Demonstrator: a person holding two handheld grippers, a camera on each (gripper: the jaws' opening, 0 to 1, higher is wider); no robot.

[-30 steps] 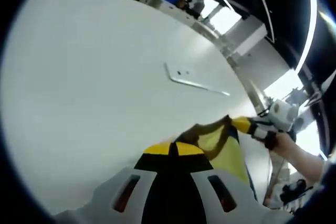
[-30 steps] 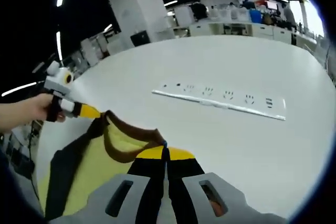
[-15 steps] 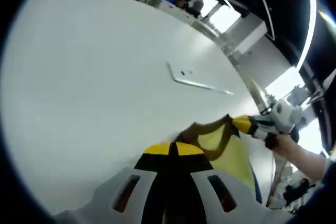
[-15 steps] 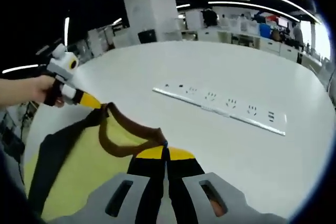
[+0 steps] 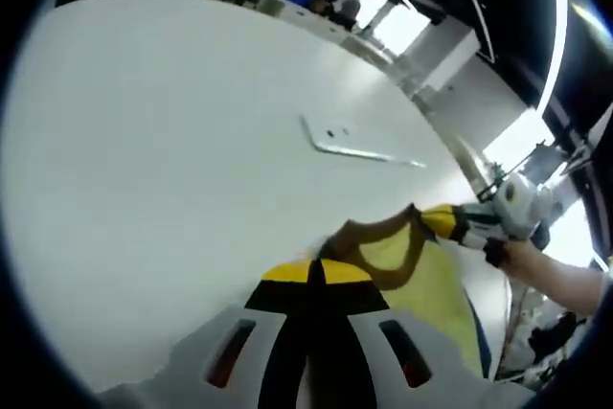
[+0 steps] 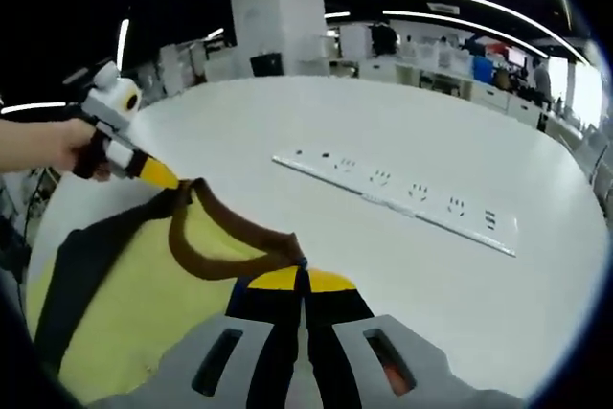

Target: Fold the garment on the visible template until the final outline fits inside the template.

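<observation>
Left gripper view: the left gripper [image 5: 317,273] has its two yellow-tipped jaws pressed together, pinching the brown collar of a yellow shirt [image 5: 431,284]. The shirt hangs from that pinch and stretches to the right, where the right gripper [image 5: 433,218] clamps the far end of the collar; a hand [image 5: 522,256] holds that gripper's grip. The collar forms an open brown loop between the two pinch points. A dark blue edge of the shirt shows at lower right.

Right gripper view: the right gripper [image 6: 302,279] has its jaws closed flat against each other on the collar, no gap visible between the tips. The shirt [image 6: 134,304] spreads down and to the left, yellow body with a dark sleeve band along its left side. At upper left the left gripper [image 6: 163,177] grips the other end of the collar, held by a hand [image 6: 57,146].

The shirt is held up by its collar between the two grippers, above the near edge of a large white table [image 6: 431,131]. Whether its lower hem touches the table cannot be told.

A long white strip [image 6: 393,200] with small dark marks lies flat on the table, well apart from the shirt; it appears also in the left gripper view [image 5: 354,148]. Cabinets and shelving stand behind the table.
</observation>
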